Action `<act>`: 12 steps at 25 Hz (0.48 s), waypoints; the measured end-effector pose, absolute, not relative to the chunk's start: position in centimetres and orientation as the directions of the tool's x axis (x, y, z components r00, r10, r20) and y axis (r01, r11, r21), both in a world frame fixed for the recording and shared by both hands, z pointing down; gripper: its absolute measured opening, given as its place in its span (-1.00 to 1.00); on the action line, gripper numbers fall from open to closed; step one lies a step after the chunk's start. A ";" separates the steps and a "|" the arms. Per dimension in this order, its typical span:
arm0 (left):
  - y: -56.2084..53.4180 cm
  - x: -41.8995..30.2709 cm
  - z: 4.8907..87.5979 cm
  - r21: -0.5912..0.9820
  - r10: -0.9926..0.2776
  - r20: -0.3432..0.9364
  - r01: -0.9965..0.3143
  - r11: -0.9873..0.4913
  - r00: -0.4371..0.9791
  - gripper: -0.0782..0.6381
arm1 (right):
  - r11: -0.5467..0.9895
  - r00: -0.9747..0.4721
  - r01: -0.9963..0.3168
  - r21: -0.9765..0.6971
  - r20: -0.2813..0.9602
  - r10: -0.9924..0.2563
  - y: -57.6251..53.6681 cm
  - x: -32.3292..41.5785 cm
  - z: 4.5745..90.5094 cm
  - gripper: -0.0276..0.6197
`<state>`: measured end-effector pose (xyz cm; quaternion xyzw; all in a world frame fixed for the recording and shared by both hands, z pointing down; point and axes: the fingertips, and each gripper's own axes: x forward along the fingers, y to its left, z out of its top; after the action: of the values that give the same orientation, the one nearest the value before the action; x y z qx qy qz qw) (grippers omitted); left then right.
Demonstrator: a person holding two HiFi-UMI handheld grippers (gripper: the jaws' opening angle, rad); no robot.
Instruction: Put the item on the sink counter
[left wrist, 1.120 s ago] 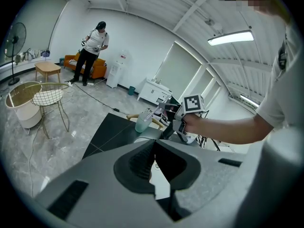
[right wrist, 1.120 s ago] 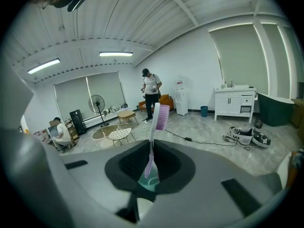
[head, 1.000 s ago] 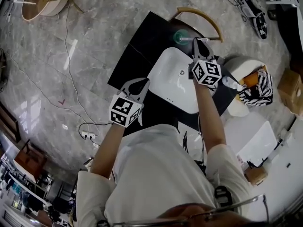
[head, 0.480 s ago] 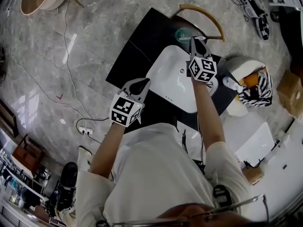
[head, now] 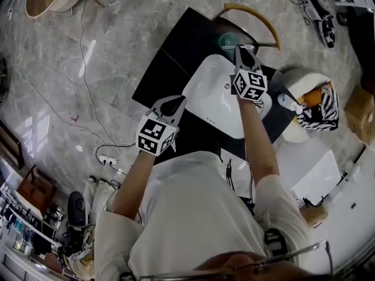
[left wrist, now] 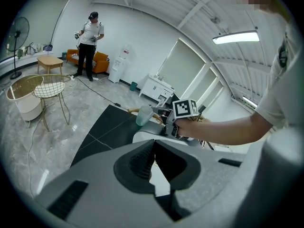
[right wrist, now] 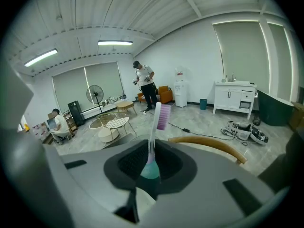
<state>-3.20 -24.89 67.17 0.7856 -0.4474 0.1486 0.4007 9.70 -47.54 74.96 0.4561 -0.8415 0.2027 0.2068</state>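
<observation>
Right gripper view: a toothbrush [right wrist: 158,115], pink bristles up, stands upright between the jaws of the right gripper [right wrist: 151,148]. The pads touch its handle and have just been easing apart. Head view, where the brush cannot be made out: that gripper hangs over a green cup [head: 225,41] on the black counter [head: 176,51], beyond the white sink [head: 208,98]. Left gripper view: left gripper [left wrist: 153,144] empty, jaw tips pressed together.

No legible text, labels, brands or numbers anywhere.
</observation>
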 end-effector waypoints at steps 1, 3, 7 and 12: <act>-24.9 -3.2 67.2 0.497 -0.585 0.592 -0.822 -0.278 0.555 -0.77 | 0.503 -0.499 -0.851 -0.153 0.534 -0.683 -47.5 9.7 75.0 -0.74; -24.9 -3.3 67.1 0.497 -0.586 0.591 -0.823 -0.276 0.554 -0.77 | 0.502 -0.498 -0.851 -0.153 0.536 -0.682 -47.4 9.8 75.0 -0.69; -24.7 -3.4 67.1 0.497 -0.587 0.592 -0.823 -0.274 0.553 -0.77 | 0.502 -0.497 -0.851 -0.153 0.543 -0.677 -47.2 9.8 75.1 -0.60; -24.5 -3.3 67.0 0.499 -0.584 0.594 -0.823 -0.272 0.553 -0.77 | 0.503 -0.496 -0.850 -0.156 0.553 -0.669 -46.8 9.9 75.2 -0.55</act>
<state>-3.31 -24.47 67.03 0.7837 -0.4487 0.1482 0.4031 9.93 -46.81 75.25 0.4526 -0.8392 0.2095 0.2166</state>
